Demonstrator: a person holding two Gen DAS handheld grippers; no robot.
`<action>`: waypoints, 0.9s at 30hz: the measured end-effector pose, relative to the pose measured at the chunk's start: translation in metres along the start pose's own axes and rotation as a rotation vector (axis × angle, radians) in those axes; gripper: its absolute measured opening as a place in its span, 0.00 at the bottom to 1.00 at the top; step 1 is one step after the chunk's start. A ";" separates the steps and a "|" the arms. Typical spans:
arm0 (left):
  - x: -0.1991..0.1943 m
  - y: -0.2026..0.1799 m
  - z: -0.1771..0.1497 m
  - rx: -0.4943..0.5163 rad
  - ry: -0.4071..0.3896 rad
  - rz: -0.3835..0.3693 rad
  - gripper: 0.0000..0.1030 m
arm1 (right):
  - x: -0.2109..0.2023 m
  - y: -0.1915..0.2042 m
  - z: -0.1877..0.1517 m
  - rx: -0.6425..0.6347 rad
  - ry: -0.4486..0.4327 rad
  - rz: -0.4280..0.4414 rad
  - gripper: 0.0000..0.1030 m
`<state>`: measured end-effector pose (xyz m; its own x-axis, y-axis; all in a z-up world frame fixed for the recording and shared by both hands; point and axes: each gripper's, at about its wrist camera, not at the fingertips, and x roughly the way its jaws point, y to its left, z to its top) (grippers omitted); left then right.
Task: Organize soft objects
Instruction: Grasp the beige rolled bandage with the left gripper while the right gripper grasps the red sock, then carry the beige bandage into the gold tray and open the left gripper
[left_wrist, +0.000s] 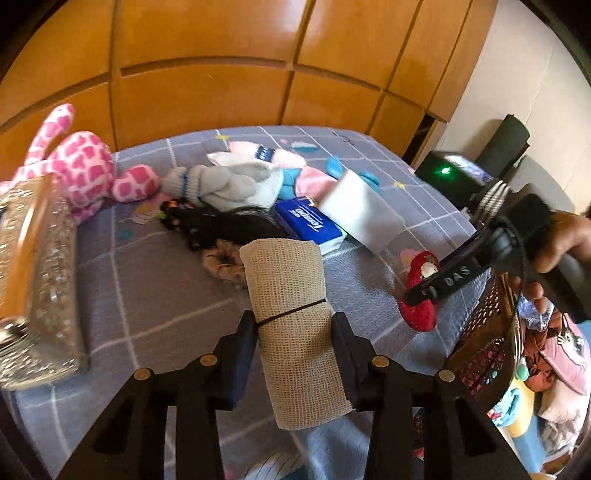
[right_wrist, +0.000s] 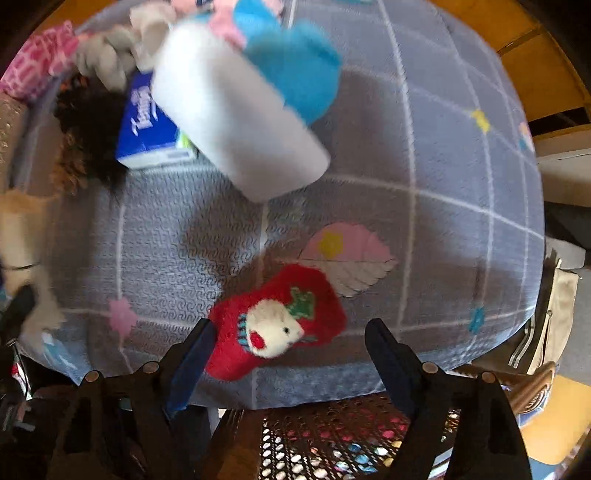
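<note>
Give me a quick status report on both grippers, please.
Left gripper shut on bandage roll. Right gripper open, straddling red sock. Nothing in the way.

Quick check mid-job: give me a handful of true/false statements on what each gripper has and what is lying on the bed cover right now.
1. The left gripper is closed on the beige bandage roll. True.
2. The right gripper already holds the red sock. False: its jaws stand open on either side of the sock, which lies on the bed cover.
3. The white foam block rests partly on the blue tissue pack. True.
4. The pink spotted plush toy lies inside the brown basket. False: it sits on the cover at far left.
</note>
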<state>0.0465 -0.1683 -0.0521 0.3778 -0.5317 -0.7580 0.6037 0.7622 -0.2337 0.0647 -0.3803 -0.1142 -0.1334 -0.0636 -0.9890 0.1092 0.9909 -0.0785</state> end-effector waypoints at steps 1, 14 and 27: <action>-0.004 0.003 -0.002 -0.004 -0.008 0.003 0.40 | 0.001 0.002 0.001 0.006 0.002 0.011 0.73; -0.069 0.049 -0.017 -0.151 -0.129 0.026 0.40 | -0.077 0.093 -0.029 -0.219 -0.410 -0.013 0.29; -0.163 0.151 -0.048 -0.437 -0.289 0.189 0.40 | -0.029 0.140 -0.009 -0.209 -0.498 0.044 0.33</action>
<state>0.0427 0.0512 0.0069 0.6657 -0.4036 -0.6277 0.1829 0.9037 -0.3871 0.0746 -0.2387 -0.0953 0.3551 -0.0193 -0.9346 -0.1009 0.9931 -0.0589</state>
